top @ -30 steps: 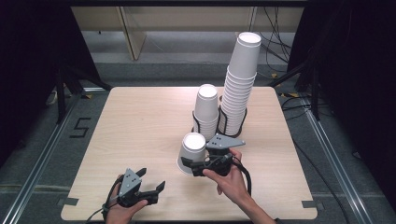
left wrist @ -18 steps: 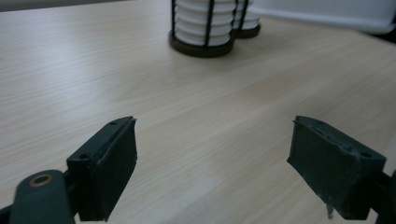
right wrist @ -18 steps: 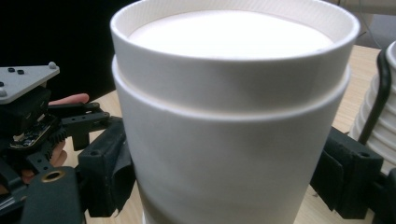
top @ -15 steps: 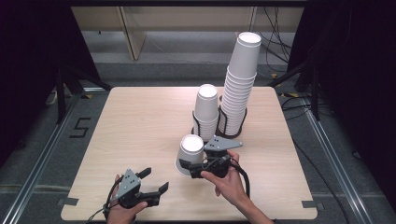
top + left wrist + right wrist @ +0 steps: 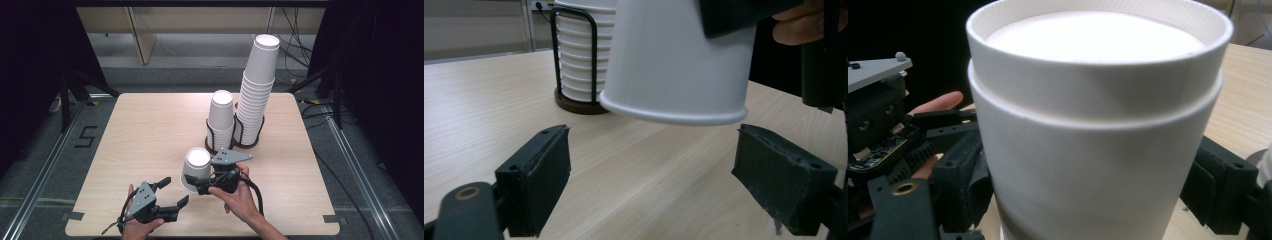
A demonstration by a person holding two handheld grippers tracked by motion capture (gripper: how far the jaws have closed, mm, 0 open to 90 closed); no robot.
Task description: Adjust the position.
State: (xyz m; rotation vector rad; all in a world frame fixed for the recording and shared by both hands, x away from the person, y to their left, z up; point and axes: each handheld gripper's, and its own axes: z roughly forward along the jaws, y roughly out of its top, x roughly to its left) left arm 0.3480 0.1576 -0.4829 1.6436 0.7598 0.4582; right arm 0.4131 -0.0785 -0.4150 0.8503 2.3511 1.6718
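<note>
The right gripper (image 5: 200,184) clamps its jaws on an upside-down white paper cup (image 5: 195,169), tilted just above the desk (image 5: 140,135). The left gripper (image 5: 172,192) waits beside it, jaws apart and empty. Behind, two wire holders (image 5: 216,142) carry cup stacks (image 5: 257,87).

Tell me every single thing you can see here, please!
table: one, light wood, under everything
held cup: one, white, upside down and tilted, near the table's front
short cup stack: one, white, upside down, in a holder mid-table
tall cup stack: one, white, upside down, in the holder right of the short one
wire holders: two, black, side by side around the stacks
left tool: one, black, open, front edge
right tool: one, black, gripping the held cup
hands: two, holding the tools
</note>
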